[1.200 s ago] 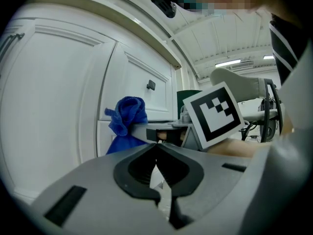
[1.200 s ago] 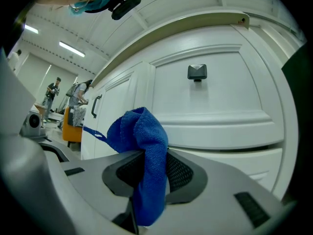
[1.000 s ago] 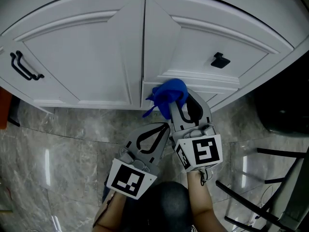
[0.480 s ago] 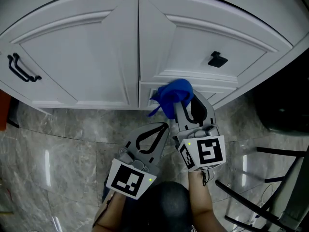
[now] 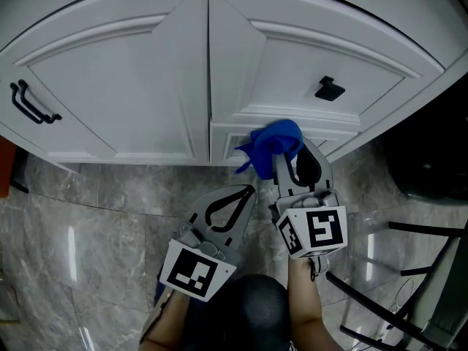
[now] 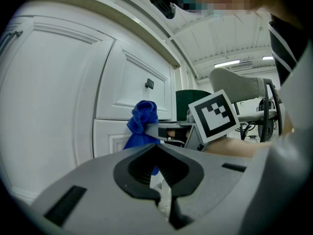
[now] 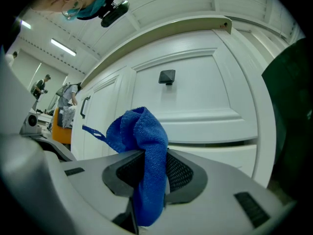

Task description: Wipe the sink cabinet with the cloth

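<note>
A bunched blue cloth (image 5: 271,144) is pinched in my right gripper (image 5: 284,161), which is shut on it and presses it against the lower rail of the white sink cabinet (image 5: 146,79), just right of the door seam. The right gripper view has the blue cloth (image 7: 142,151) sticking up between the jaws in front of the cabinet's right door (image 7: 195,87). My left gripper (image 5: 241,194) hangs lower and to the left over the floor, shut on nothing. In the left gripper view the blue cloth (image 6: 143,121) shows against the white sink cabinet (image 6: 58,82).
A black square knob (image 5: 330,88) sits on the right door and a black bar handle (image 5: 29,102) on the left door. Grey marble floor (image 5: 95,218) lies below. A dark bin (image 5: 431,152) and a black metal frame (image 5: 409,284) stand at the right.
My right gripper has slid the blue cloth to the right along the cabinet's lower rail. The left gripper has stayed in place.
</note>
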{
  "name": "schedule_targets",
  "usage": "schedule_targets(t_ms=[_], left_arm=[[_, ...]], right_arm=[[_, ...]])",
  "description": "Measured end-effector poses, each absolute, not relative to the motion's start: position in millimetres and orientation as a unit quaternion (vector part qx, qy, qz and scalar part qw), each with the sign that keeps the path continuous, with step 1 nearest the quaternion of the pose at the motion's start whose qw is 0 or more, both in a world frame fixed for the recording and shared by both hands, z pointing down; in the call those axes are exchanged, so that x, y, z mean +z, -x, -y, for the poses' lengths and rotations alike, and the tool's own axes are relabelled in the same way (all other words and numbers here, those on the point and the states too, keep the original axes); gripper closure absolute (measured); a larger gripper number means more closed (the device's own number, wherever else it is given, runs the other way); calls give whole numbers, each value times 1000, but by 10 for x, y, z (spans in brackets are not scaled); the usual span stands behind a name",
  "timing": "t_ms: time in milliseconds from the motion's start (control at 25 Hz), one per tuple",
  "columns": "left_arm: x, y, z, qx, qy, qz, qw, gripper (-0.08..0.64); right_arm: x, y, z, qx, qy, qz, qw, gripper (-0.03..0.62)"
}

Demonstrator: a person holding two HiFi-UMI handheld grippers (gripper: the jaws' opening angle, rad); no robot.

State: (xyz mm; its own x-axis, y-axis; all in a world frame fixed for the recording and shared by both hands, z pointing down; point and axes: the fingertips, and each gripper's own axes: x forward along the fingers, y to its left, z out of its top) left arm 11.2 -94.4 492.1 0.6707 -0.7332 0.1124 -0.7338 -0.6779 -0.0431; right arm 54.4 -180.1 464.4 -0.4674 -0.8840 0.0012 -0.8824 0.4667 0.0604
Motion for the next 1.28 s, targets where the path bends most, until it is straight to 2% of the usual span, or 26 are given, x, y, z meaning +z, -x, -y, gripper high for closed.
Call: schedule_targets(t_ms=[1280], left_arm=[[4945, -131, 956, 63, -915, 399, 2, 555]], right_arm=[[4762, -1360, 1889, 0, -600, 800, 3, 471]])
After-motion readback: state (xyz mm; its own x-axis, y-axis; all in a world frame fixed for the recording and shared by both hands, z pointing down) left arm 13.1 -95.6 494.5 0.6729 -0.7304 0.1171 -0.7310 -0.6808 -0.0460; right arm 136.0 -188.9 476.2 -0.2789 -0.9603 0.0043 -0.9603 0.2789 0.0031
